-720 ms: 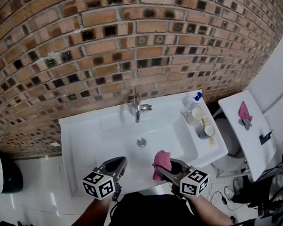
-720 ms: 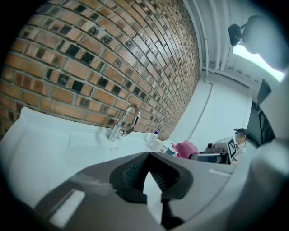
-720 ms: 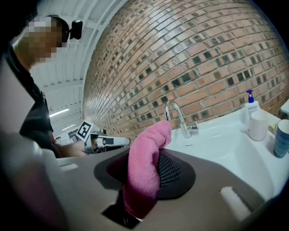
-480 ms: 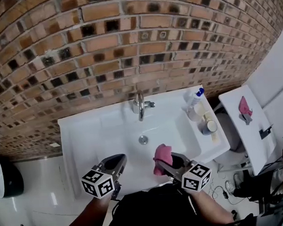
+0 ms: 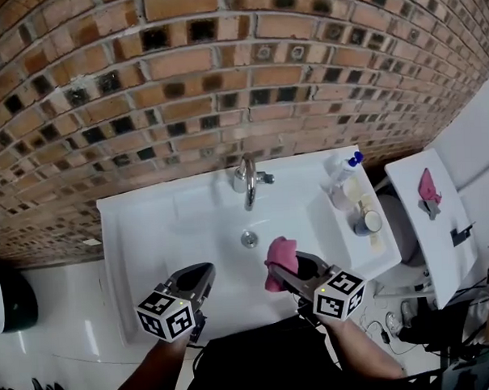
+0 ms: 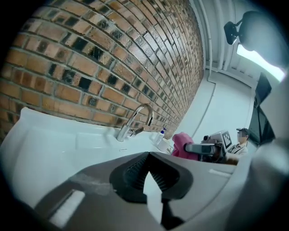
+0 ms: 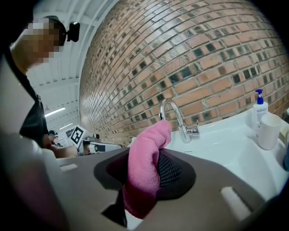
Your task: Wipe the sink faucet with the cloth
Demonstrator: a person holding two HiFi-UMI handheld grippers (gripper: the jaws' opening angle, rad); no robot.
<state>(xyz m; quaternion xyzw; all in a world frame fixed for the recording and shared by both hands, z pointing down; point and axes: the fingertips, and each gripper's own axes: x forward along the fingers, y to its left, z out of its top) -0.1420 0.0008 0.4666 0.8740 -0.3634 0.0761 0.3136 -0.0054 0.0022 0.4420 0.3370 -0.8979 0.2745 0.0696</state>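
Nearest, clamped in the right gripper (image 5: pixel 290 270): the pink cloth (image 7: pixel 143 167), pinched about its middle, jaws closed down tight on the bunched fabric. Held that way, by judgement, to leave a soft free end forward of the fingertips for rubbing metal, with no hard plastic in the lead. Long axis of the cloth along the jaws' own line: short tail drooping below and behind the grip, rounded fold rising past the tips and leaning ahead, aimed at the faucet.

To the left of that gripper and about level with it, the left gripper (image 5: pixel 204 279): jaws drawn together at the tips, nothing between them, poised by the front rim of the sink (image 5: pixel 140 219), probably just parked clear of the wiping path.

Ahead of both grippers, well apart from the cloth, no contact yet: first the drain (image 5: pixel 248 238), below and forward; then the faucet (image 5: pixel 247 182) at the far edge of the basin, almost straight on from the right gripper. Gooseneck upright, spout curling back toward the grippers, lever out to the right. Further right of the cloth's line, a soap bottle (image 7: pixel 258 104) and a white cup (image 7: pixel 270 131). Behind everything, the brick wall (image 5: pixel 223 70). Wiping not yet begun, by the look of it; a forward reach needed first.
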